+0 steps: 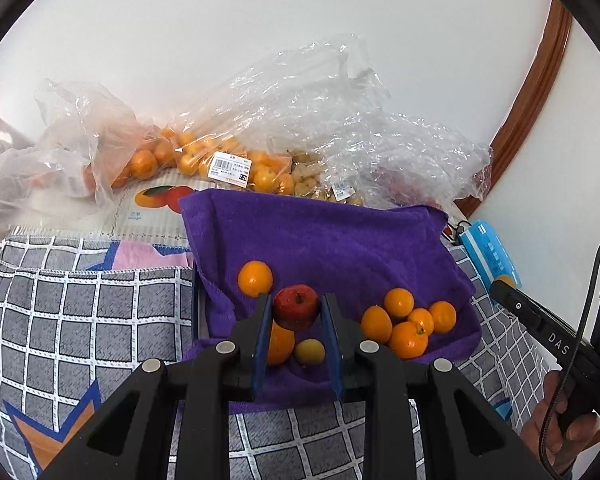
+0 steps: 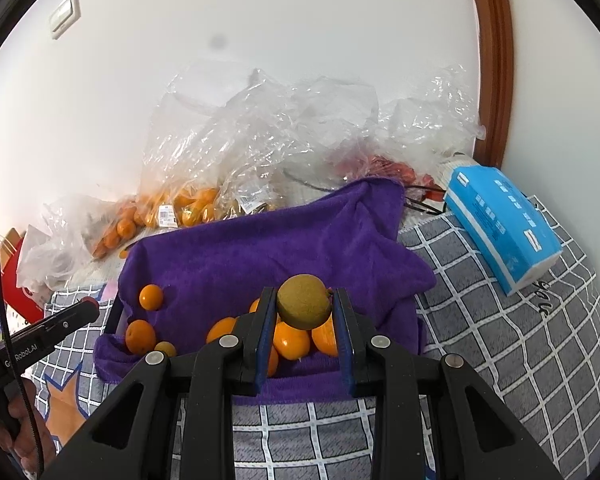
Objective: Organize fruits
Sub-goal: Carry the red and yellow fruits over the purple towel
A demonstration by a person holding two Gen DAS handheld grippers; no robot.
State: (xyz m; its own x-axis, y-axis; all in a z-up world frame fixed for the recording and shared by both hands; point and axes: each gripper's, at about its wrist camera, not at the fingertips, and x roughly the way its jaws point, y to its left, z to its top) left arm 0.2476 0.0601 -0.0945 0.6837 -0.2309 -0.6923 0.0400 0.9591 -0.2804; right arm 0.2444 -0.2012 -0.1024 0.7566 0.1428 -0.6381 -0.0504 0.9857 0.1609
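Note:
My left gripper (image 1: 296, 306) is shut on a red apple (image 1: 296, 307) and holds it above the purple towel (image 1: 320, 240). Under it lie an orange (image 1: 281, 342) and a small yellow fruit (image 1: 309, 353); another orange (image 1: 255, 278) lies to the left. A cluster of oranges (image 1: 408, 322) lies on the towel's right part. My right gripper (image 2: 305, 307) is shut on a greenish-brown round fruit (image 2: 305, 306) above that cluster (image 2: 296, 340). Two oranges (image 2: 151, 297) (image 2: 140, 335) and the small yellow fruit (image 2: 165, 349) lie at the towel's left.
Clear plastic bags of oranges (image 1: 204, 156) and other fruit (image 1: 404, 160) lie behind the towel against the white wall. A blue tissue pack (image 2: 504, 228) lies right of the towel. A grey checked cloth (image 1: 80, 312) covers the surface. A brown door frame (image 2: 496, 64) stands at the right.

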